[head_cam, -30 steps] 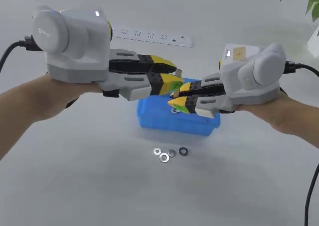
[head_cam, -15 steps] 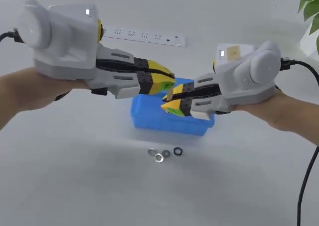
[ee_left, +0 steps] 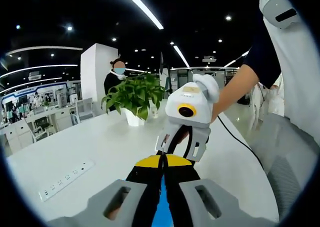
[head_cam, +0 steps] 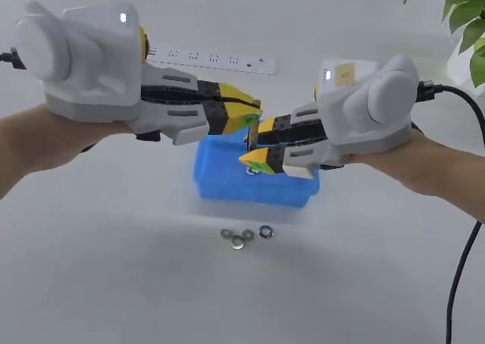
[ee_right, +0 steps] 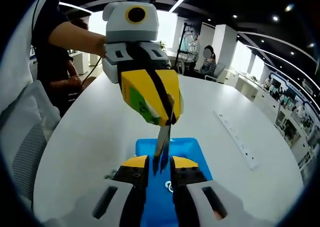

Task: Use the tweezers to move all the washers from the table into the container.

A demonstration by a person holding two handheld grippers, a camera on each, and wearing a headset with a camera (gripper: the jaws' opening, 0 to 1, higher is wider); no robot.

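My left gripper (head_cam: 255, 114) is shut on the upper end of metal tweezers (head_cam: 250, 136), which hang tips down over a blue container (head_cam: 226, 185). In the right gripper view the left gripper (ee_right: 170, 118) holds the tweezers (ee_right: 163, 142) above the container (ee_right: 192, 152). The tweezers' tips reach between the jaws of my right gripper (ee_right: 160, 163), which stand a little apart on either side. One small ring (ee_right: 169, 187) lies inside the container. Several washers (head_cam: 242, 236) lie together on the table in front of it. In the left gripper view my own jaws (ee_left: 162, 160) are pressed together.
A white power strip (head_cam: 206, 58) lies at the far side of the white table (head_cam: 114, 283). Green plant leaves (head_cam: 447, 3) hang in at the top right. A black cable (head_cam: 458, 276) runs from the right gripper toward the front right.
The camera has shifted. Both grippers stay over the container, a little closer together, and the tweezers now stand between the right gripper's jaws. The washers on the table lie as before.
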